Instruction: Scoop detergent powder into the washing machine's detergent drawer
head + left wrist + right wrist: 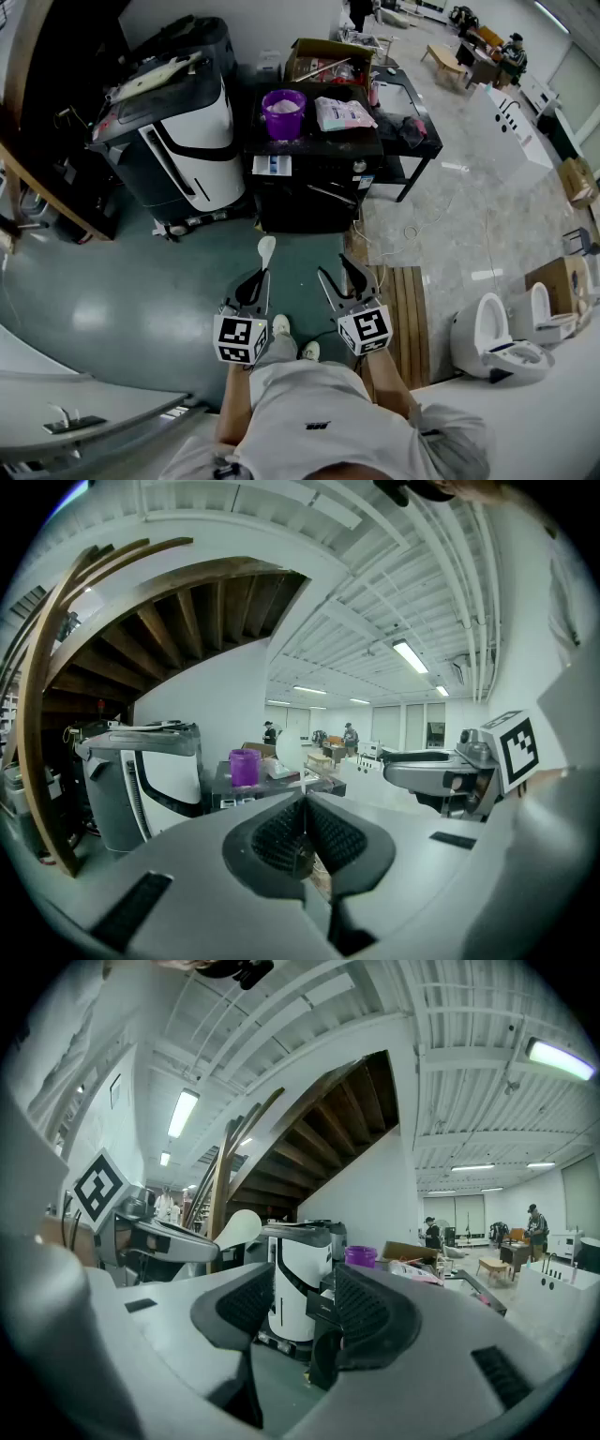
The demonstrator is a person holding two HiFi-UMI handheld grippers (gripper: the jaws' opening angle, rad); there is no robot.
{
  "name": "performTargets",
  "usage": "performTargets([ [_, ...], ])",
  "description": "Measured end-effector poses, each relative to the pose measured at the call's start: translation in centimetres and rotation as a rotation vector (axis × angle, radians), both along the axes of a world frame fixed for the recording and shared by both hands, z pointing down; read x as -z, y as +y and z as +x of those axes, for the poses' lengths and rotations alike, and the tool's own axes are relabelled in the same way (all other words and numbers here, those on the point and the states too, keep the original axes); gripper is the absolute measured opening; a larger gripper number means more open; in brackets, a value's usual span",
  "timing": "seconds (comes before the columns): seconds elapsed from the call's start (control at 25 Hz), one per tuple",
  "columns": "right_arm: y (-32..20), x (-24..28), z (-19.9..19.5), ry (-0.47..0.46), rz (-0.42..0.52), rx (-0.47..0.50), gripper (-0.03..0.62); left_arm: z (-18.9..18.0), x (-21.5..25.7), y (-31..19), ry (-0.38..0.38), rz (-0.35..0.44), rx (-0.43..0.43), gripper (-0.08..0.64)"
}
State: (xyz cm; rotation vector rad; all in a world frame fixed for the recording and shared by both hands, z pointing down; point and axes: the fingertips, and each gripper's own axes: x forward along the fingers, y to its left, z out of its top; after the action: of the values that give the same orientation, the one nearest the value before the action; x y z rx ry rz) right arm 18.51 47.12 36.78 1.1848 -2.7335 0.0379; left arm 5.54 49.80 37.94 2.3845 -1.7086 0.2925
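Observation:
In the head view my left gripper [255, 278] is shut on the handle of a white scoop [266, 247], whose bowl points toward the dark washing machine [309, 192]. The machine's detergent drawer [272, 166] stands pulled out at its top left. A purple tub [283, 113] of white powder sits on top of the machine. In the left gripper view the jaws of my left gripper [304, 808] meet on the thin scoop handle, and the scoop's bowl [289, 750] shows beyond them. My right gripper [339, 277] is open and holds nothing; its own view shows my right gripper [298, 1305] with a wide gap.
A pink bag [343, 113] and a cardboard box [328, 59] lie on the machine and the black table [419, 141]. A white-and-black appliance [183, 131] stands left of the machine. Toilets [492, 335] stand at the right, a wooden mat [401, 309] by my feet.

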Motion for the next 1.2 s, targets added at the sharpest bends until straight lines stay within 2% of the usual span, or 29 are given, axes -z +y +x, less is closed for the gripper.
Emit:
performTargets([
  [0.48, -7.6, -1.4, -3.7, 0.023, -0.029, -0.003, 0.181, -3.4, -1.5, -7.4, 0.054, -0.030, -0.014, 0.015],
  [1.2, -16.7, -2.2, -8.6, 0.049, -0.045, -0.069, 0.181, -8.6, -2.3, -17.1, 0.061, -0.050, -0.082, 0.015],
])
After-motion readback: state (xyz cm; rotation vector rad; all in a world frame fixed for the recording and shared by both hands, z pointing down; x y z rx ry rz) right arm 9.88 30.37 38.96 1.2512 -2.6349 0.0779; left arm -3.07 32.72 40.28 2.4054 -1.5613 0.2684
